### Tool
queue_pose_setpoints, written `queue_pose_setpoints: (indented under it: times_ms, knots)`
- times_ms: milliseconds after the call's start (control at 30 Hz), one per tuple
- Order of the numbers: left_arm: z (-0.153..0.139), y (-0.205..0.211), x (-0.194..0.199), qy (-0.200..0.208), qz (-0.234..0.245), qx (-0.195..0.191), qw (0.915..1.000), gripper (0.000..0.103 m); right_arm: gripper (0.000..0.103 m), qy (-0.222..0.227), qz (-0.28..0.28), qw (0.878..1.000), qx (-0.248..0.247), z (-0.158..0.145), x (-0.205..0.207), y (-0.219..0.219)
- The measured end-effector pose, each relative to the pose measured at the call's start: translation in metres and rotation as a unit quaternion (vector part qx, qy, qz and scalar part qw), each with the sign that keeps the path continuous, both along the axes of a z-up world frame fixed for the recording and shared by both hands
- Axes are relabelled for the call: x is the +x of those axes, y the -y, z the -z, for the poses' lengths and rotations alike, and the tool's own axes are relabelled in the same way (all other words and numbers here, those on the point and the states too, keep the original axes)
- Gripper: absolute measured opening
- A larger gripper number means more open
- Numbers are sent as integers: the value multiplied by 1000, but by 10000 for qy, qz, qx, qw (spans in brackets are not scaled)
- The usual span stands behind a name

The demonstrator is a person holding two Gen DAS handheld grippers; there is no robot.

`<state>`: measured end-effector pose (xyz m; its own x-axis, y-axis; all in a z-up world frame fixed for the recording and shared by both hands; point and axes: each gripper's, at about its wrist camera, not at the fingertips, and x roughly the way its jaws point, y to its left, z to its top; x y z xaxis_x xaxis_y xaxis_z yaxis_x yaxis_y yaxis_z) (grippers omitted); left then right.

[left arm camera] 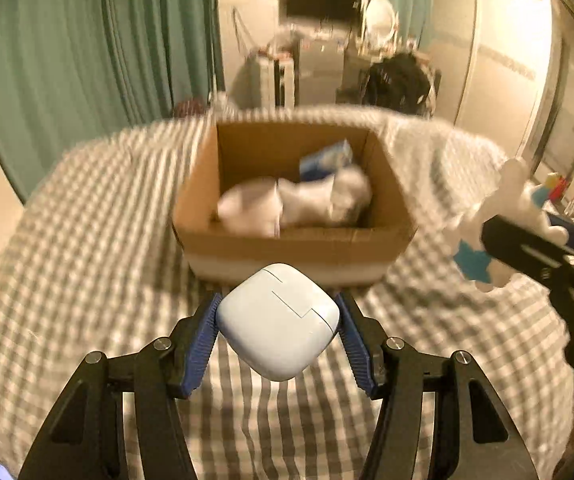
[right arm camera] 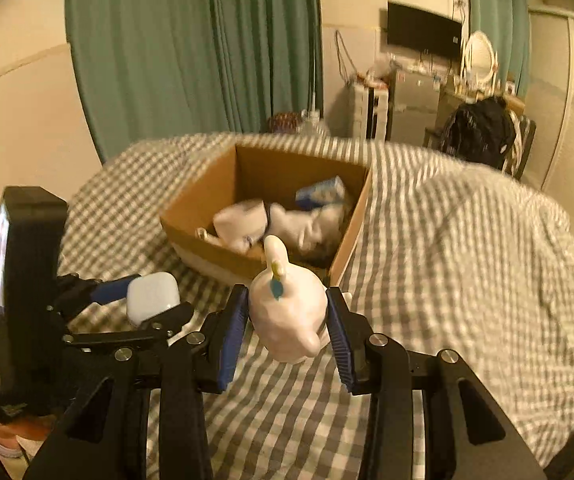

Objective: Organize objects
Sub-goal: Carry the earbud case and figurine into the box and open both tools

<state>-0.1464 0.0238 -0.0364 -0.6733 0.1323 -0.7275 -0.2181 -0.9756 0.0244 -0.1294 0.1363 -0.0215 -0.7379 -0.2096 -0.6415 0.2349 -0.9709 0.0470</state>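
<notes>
So the white earbud case [left arm camera: 278, 322] is clamped between the blue pads of the left gripper [left arm camera: 278, 320], held up over the checked bedspread [left arm camera: 87, 240], just on the near side of the cardboard box [left arm camera: 295, 240]. It sits cornerwise, one rounded corner aimed far toward the box and one back at the camera, lid seam running across the top face. From the right wrist view the same case [right arm camera: 152, 296] shows at the left, near the box's near-left corner.

The right gripper [right arm camera: 287, 320] is closed on a white plush toy [right arm camera: 287, 312] with a teal and yellow patch. Its long axis runs near to far, the narrow end poking toward the box [right arm camera: 255, 264] and just overlapping the near rim. In the left view the toy [left arm camera: 499, 224] hangs to the right of the box, apart from it.

One box, top open, no flaps in the way. Inside I count one blue carton [left arm camera: 327, 158] at the far right, plus pale soft things [left arm camera: 295, 204], too blurry to count. Bare brown floor shows at the far left inside.

Open bedspread all round the box; rumpled fabric rises to its right [right arm camera: 467, 216]. Green curtains [right arm camera: 191, 52] hang beyond the bed.
</notes>
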Motion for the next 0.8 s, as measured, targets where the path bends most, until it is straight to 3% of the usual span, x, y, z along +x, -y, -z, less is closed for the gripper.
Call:
queue_pose_setpoints:
  times_ms: [233,400,600,800]
  knots:
    - [-72,7,-26,-859,-39,179,9961,59,39,-620,-91,9980,27,-62,-17,8]
    - [-93,7,-59,-1240,7,251,9920,59,39,-973,-146,9951,-120,-97,-51,14]
    - [-78,6,-106,-1237,186,323,9916,59,39,-1064,-97,9939,-255,-105,-107,22]
    - [-32,-4,-155,-956,318,34,9949,59,39,-742,-53,9970,-235,-69,-168,27]
